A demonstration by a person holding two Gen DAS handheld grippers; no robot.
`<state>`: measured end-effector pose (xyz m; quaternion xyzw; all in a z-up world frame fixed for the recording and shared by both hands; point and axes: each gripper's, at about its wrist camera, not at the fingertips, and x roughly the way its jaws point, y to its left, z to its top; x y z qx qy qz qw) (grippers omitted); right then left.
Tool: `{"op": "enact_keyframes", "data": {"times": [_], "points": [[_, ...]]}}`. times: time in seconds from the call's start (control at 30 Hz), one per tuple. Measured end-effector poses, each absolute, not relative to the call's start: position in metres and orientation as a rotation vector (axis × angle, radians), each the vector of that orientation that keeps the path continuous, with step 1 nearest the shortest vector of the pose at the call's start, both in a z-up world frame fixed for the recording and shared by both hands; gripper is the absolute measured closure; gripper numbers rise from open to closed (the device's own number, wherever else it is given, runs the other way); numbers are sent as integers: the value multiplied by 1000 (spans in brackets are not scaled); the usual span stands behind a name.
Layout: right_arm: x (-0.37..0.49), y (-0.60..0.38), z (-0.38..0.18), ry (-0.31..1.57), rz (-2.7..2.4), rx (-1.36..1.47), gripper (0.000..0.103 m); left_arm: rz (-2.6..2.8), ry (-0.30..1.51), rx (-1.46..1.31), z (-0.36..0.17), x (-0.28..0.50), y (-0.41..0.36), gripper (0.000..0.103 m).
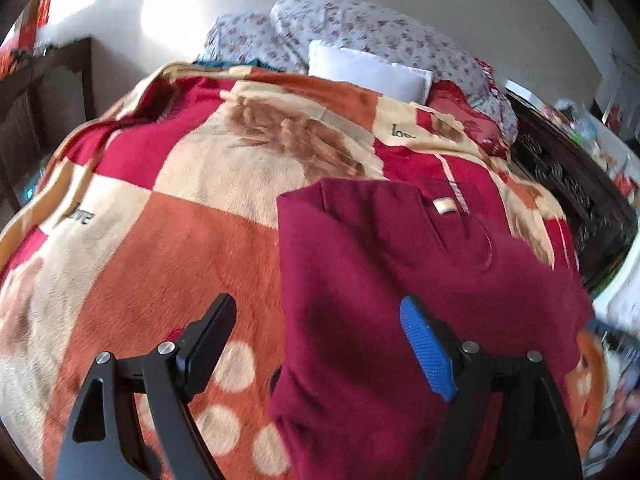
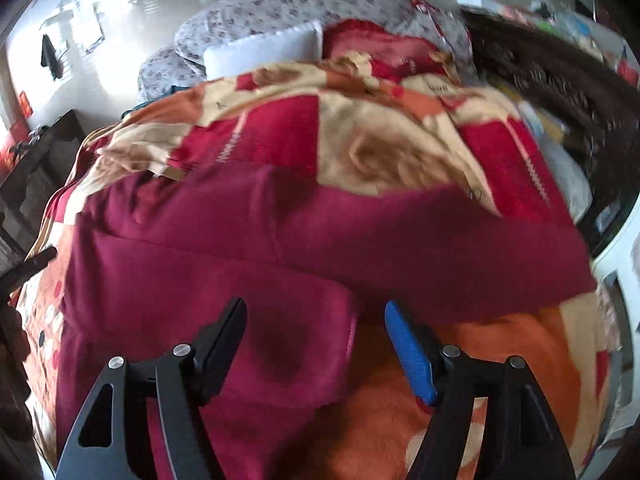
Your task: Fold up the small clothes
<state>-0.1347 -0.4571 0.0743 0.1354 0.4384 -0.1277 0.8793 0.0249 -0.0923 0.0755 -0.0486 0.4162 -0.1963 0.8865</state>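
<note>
A small maroon garment (image 1: 400, 280) lies partly folded on a patterned blanket (image 1: 180, 240), a pale label showing near its collar. My left gripper (image 1: 318, 318) hovers open above the garment's left edge, nothing between its fingers. In the right wrist view the same maroon garment (image 2: 240, 260) spreads across the blanket (image 2: 500, 352), one sleeve stretched to the right and a flap folded over at the front. My right gripper (image 2: 314, 320) stands open above that folded flap's right edge, its jaws holding nothing.
Floral pillows (image 1: 360, 28) and a white cushion (image 1: 368, 72) lie at the bed's far end. A dark carved wooden bed frame (image 1: 568, 184) runs along the right side. Dark furniture (image 1: 36, 120) stands at the left. The other gripper's tip (image 2: 28, 268) shows at the left edge.
</note>
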Motion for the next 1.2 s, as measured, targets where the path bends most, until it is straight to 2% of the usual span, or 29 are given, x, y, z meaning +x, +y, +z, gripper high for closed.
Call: {"op": "enact_keyframes", "data": {"times": [0.13, 0.17, 0.2, 0.23, 0.3, 0.33, 0.37, 0.4, 0.43, 0.5, 0.57, 0.83, 1.13, 1.2], "points": [[-128, -475, 53, 896, -287, 361, 27, -385, 881, -143, 73, 48, -95, 20], [-128, -478, 50, 886, -285, 376, 31, -381, 884, -137, 71, 55, -98, 19], [-128, -478, 48, 872, -254, 391, 53, -376, 887, -127, 70, 60, -100, 19], [-127, -478, 48, 869, -239, 391, 79, -370, 886, -113, 68, 64, -102, 19], [-130, -471, 55, 844, -250, 339, 92, -363, 880, -82, 63, 69, -107, 20], [-131, -467, 60, 827, -238, 321, 93, -361, 881, -59, 60, 72, -109, 22], [-132, -465, 64, 818, -230, 310, 93, -364, 888, -28, 55, 74, -114, 39], [-134, -462, 71, 801, -227, 289, 94, -373, 897, -14, 51, 76, -117, 71], [-135, -460, 77, 787, -228, 275, 94, -389, 918, 0, 47, 77, -120, 81], [-138, -455, 92, 751, -222, 249, 94, -391, 906, -19, 46, 77, -119, 88], [-138, -451, 107, 718, -214, 231, 94, -401, 888, -38, 52, 74, -116, 92], [-120, -444, 137, 640, -220, 193, 94, -404, 828, -87, 77, 71, -100, 94], [-71, -470, 68, 825, -298, 212, 94, -366, 866, -88, 54, 86, -95, 94], [-75, -479, 67, 818, -307, 267, 85, -355, 868, -72, 51, 87, -98, 94]]}}
